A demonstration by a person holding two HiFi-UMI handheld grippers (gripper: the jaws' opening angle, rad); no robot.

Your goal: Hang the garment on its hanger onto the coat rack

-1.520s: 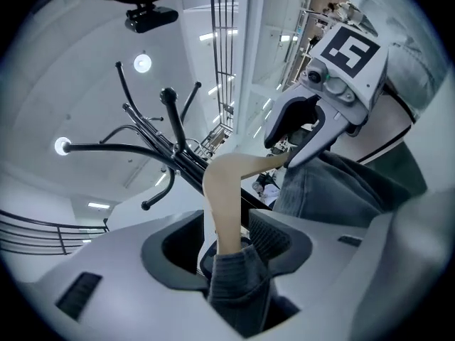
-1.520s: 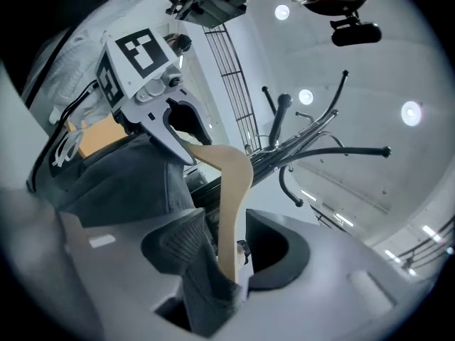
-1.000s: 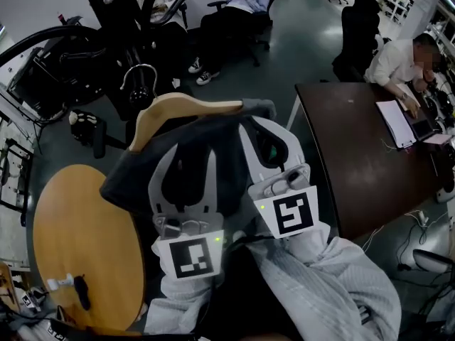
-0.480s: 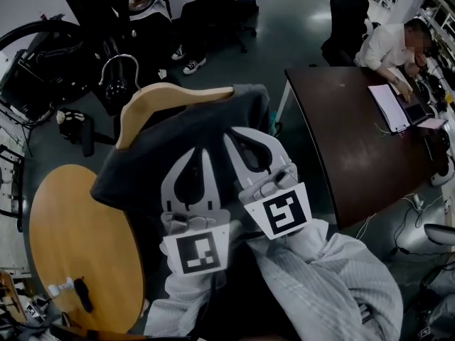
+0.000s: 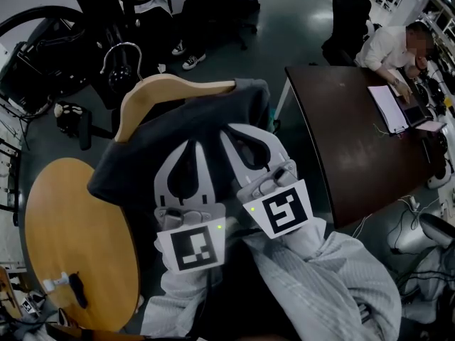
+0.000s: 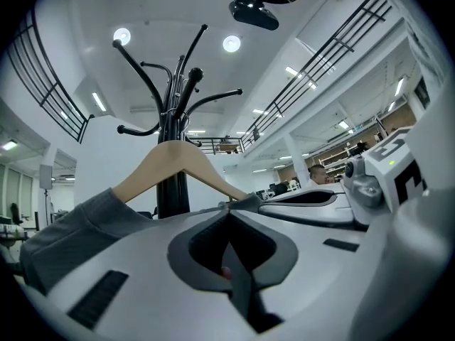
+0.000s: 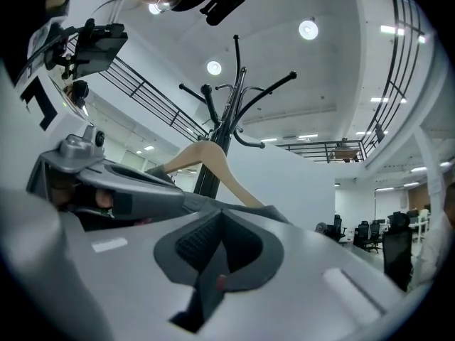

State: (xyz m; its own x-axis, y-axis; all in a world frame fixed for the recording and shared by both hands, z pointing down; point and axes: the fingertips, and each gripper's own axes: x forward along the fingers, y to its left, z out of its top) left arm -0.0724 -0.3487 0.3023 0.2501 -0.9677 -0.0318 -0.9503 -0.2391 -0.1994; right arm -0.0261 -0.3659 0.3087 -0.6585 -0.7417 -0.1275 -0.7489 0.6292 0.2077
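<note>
A dark grey garment [image 5: 153, 151] hangs on a wooden hanger [image 5: 167, 91] with a metal hook [image 5: 121, 52]. I hold it up with both grippers, side by side. My left gripper [image 5: 190, 142] is shut on the garment's fabric below the hanger's middle. My right gripper [image 5: 226, 128] is shut on the fabric just to its right. In the left gripper view the closed left gripper [image 6: 228, 209] points at the hanger [image 6: 174, 163] and, behind it, the black coat rack [image 6: 173, 112]. In the right gripper view the rack [image 7: 229, 105] rises beyond the hanger [image 7: 211, 158] and the right gripper [image 7: 222, 209].
A round wooden table [image 5: 71, 247] lies low on the left. A dark brown desk [image 5: 348, 148] stands at the right, with a seated person [image 5: 394, 48] at its far end. Office chairs and another seated person [image 5: 213, 6] are at the back. Dark equipment [image 5: 43, 55] crowds the back left.
The left gripper's jaws have closed from wide open onto the garment, and the right jaws have closed too. The hanger and garment have shifted slightly left in the head view.
</note>
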